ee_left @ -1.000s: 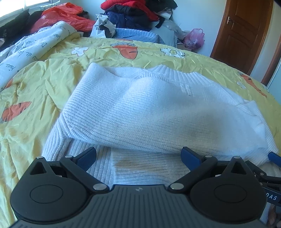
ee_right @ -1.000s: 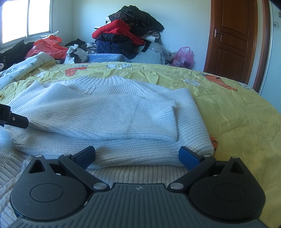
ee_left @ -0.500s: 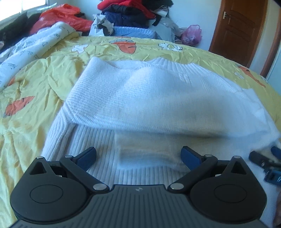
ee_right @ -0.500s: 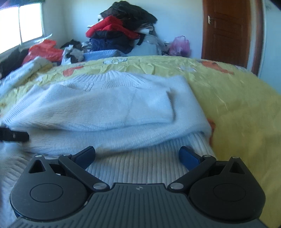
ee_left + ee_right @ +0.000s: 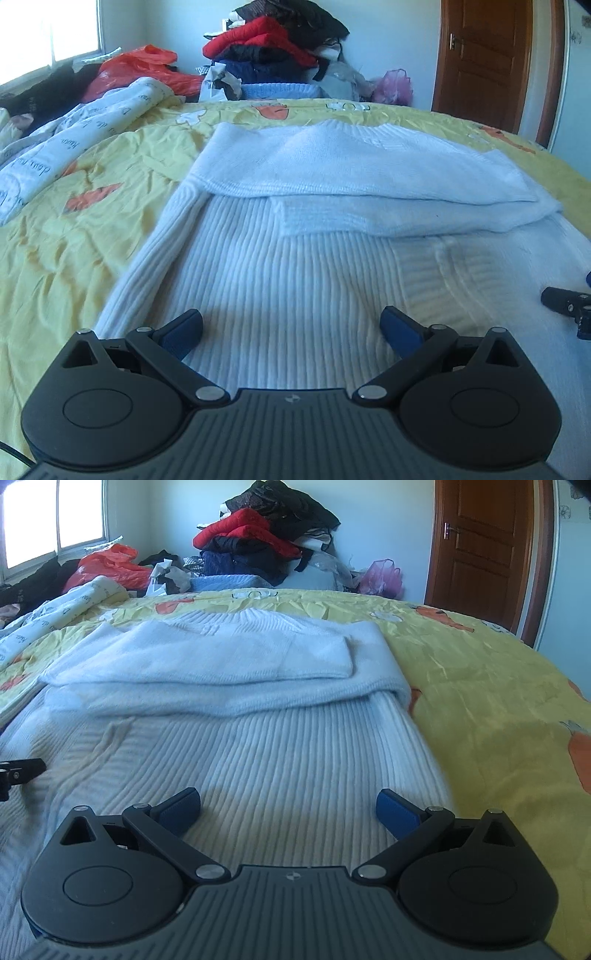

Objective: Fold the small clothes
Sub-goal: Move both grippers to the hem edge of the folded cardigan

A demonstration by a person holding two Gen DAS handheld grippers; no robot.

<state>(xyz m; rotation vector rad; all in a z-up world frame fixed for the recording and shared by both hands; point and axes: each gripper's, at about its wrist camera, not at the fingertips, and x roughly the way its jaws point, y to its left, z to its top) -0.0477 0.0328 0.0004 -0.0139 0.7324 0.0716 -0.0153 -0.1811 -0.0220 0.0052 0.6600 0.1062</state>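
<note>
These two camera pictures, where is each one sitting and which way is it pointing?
Left wrist view: rides the left gripper, low over the white ribbed sweater, facing the clothes pile and door; the right gripper's tip shows at its right edge.
Right wrist view: rides the right gripper, facing likewise; the left gripper's tip shows at its left edge.
Shared: sweater, yellow bedspread, both grippers open.

A yellow bedspread [image 5: 66, 236] with orange carrot prints covers the bed across the middle of both views. At the left edge lies a rumpled white quilt [image 5: 74, 125] with printed lettering. Beyond it, upper left, sits an orange-red plastic bag [image 5: 140, 66] under a bright window [image 5: 55, 517]. At top centre a heap of red, black and navy clothes [image 5: 266, 40] rises against the pale wall, with a pink bag [image 5: 380, 576] to its right. A brown wooden door [image 5: 480, 546] stands at upper right.
</note>
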